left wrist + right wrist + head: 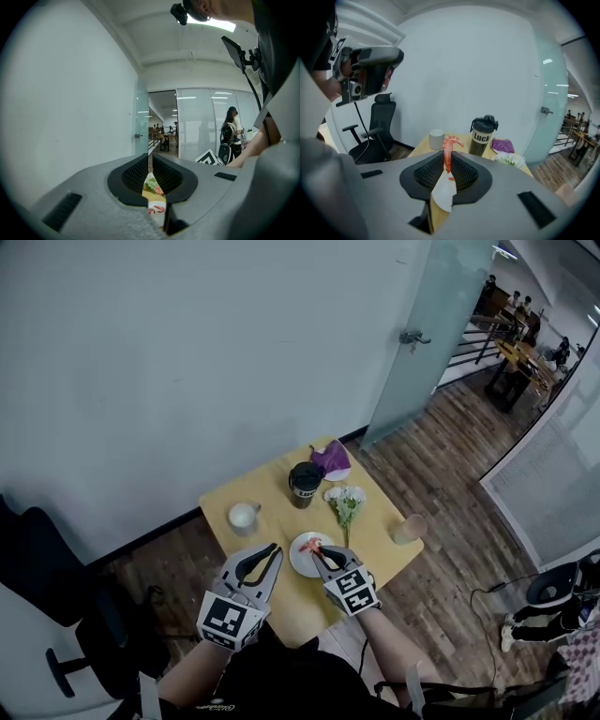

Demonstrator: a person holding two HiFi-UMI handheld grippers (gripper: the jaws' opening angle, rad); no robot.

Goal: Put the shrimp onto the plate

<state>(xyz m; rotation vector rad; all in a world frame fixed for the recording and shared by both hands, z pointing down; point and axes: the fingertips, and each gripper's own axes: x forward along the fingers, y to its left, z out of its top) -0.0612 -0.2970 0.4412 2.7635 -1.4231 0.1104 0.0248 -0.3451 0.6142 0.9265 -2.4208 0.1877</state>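
An orange-red shrimp (311, 544) hangs over the white plate (298, 564) near the table's front edge, with my right gripper (322, 557) shut on it. In the right gripper view the shrimp (448, 146) sticks up from between the jaws of that gripper (447, 159), and the plate (443, 192) shows white below them. My left gripper (265, 560) is held left of the plate, above the table. Its jaws (150, 165) stand almost together with nothing between them. Through their narrow slit I see the plate (157, 206) with a red piece on it.
On the small yellow table (281, 607) stand a white cup (243, 517), a dark tumbler (304, 484), white flowers (345, 501), a tan cup (410, 528) and a purple cloth (331, 459). A black office chair (56, 615) stands left. A glass door (422, 324) is behind.
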